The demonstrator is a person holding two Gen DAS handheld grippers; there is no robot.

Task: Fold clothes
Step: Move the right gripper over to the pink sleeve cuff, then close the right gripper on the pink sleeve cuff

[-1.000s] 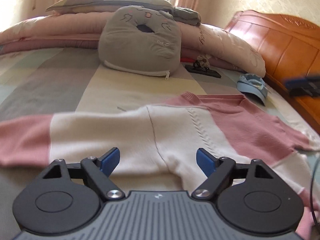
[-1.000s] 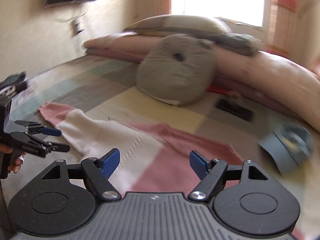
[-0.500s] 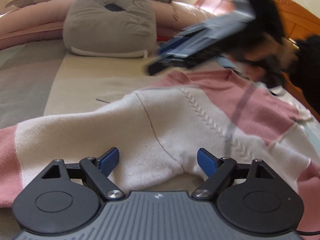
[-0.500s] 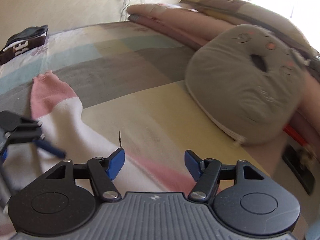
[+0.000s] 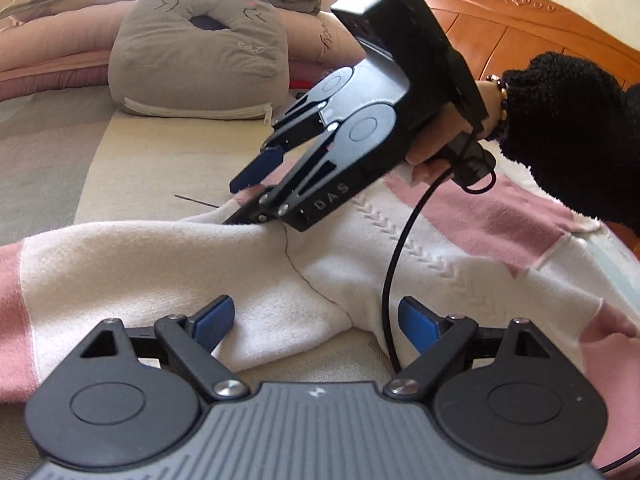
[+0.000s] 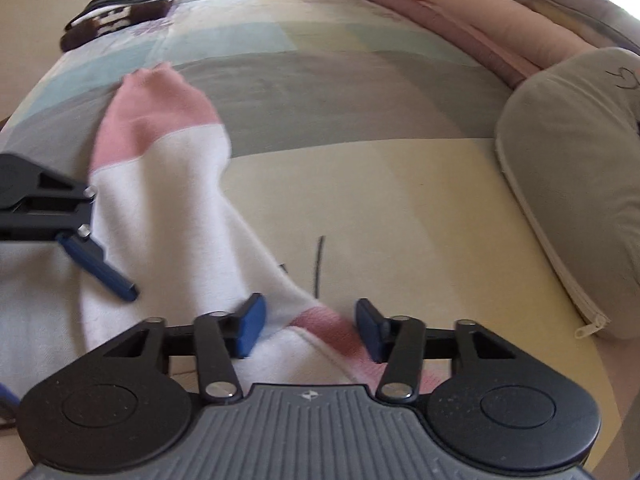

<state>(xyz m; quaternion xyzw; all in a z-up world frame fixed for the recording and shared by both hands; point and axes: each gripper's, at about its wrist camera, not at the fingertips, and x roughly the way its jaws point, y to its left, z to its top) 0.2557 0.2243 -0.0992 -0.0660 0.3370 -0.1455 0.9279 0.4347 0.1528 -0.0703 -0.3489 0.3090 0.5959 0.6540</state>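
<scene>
- The right hand-held gripper (image 6: 306, 330) has just been closing its jaws. The shoulder edge of the sweater (image 5: 160, 264) sits between the blue pads, pink strip and white knit together, but a gap shows on both sides, so it is not pinching yet.
- In the left wrist view the right hand-held gripper (image 5: 242, 200) comes in from the right, tilted down, w/ its lower finger lying on the white knit and the upper blue pad above it. A sec ago it was only a blurred dark shape at the right edge of that view, so it has crossed over the sweater to this point.
- The left hand-held gripper (image 5: 316, 320) is wide open, pads apart, w/ nothing pressed between them. It hangs low just over the armpit area, where sleeve meets body, a bit lower and closer than before.
- The sweater lies flat on the bed (image 6: 360, 128), pink and white, one sleeve (image 6: 160, 152) stretched out w/ its pink cuff toward the far edge of the bed.
- A black cable (image 5: 390, 280) hangs from the right tool across the sweater, in front of the left one.
- Farther out: the grey cat cushion (image 5: 200, 60) just past the sweater, then folded quilts, a wooden headboard (image 5: 532, 36), and a dark folded item (image 6: 120, 8) at the far corner of the bed.
- Meaning for the task, as I judge it: the right side is about to take the shoulder, prob. to fold the sleeve inward. The left is in place but has not yet gripped. No fold is made yet.
</scene>
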